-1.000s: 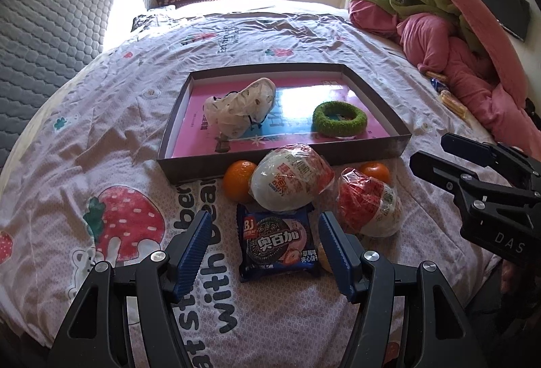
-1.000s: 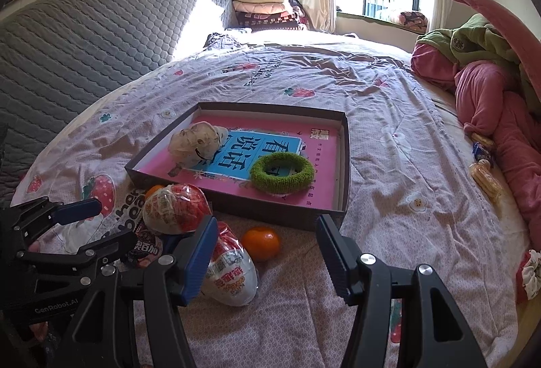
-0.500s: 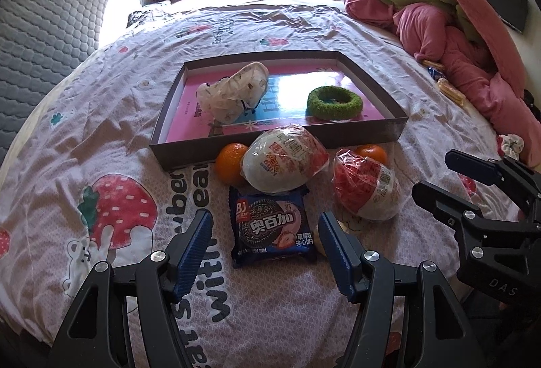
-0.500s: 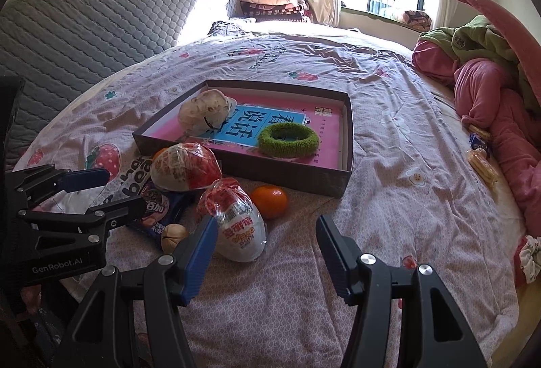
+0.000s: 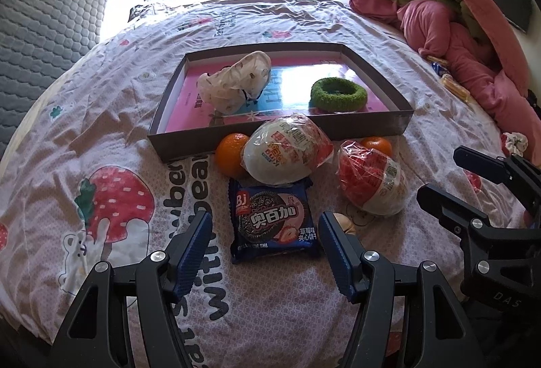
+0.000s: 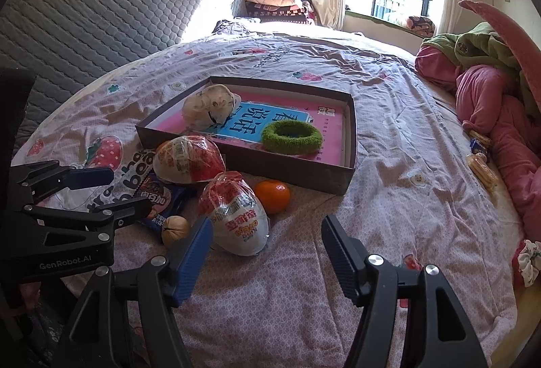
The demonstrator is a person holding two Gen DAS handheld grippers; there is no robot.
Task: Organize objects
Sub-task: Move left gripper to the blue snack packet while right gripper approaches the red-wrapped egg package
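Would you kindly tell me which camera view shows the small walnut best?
The right wrist view: the walnut lies fully exposed beside the blue cookie packet. In the left wrist view only a sliver peeks out behind a finger of the left hand-held gripper.

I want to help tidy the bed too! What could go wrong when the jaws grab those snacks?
The egg-shaped snack is round and in slippery wrap, so it might squirt out of the open right gripper and roll. It also touches the orange, which could get bumped away. The flat cookie pack in front of the left gripper lies partly under another egg snack, so lifting it may tip that one.
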